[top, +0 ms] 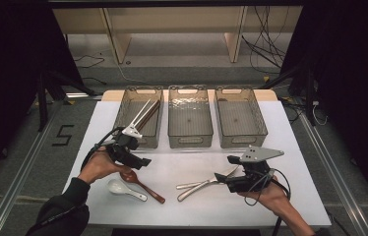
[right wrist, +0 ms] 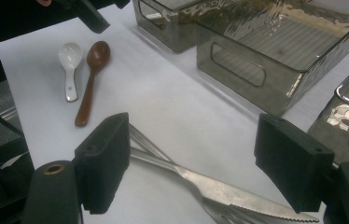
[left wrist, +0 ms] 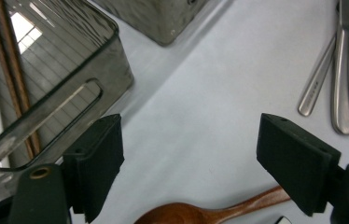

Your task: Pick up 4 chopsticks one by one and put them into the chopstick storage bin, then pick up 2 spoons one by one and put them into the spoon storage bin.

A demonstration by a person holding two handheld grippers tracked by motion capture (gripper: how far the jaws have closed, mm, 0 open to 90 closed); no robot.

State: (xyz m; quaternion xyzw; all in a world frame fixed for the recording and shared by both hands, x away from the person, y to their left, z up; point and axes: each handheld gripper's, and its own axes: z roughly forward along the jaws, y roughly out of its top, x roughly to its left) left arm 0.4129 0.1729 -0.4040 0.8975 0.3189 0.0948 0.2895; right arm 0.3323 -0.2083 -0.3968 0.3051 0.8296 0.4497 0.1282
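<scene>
A brown wooden spoon and a white ceramic spoon lie side by side on the white table's front left. My left gripper hovers open just above the wooden spoon's bowl, close to the left bin, which holds chopsticks. A steel knife and fork lie crossed at front centre. My right gripper is open over the knife, its jaws on either side of it with nothing gripped.
Three smoky clear plastic bins stand in a row at the back of the table: left, middle and right. The middle and right bins look bare inside. Cables trail on the floor beyond the table.
</scene>
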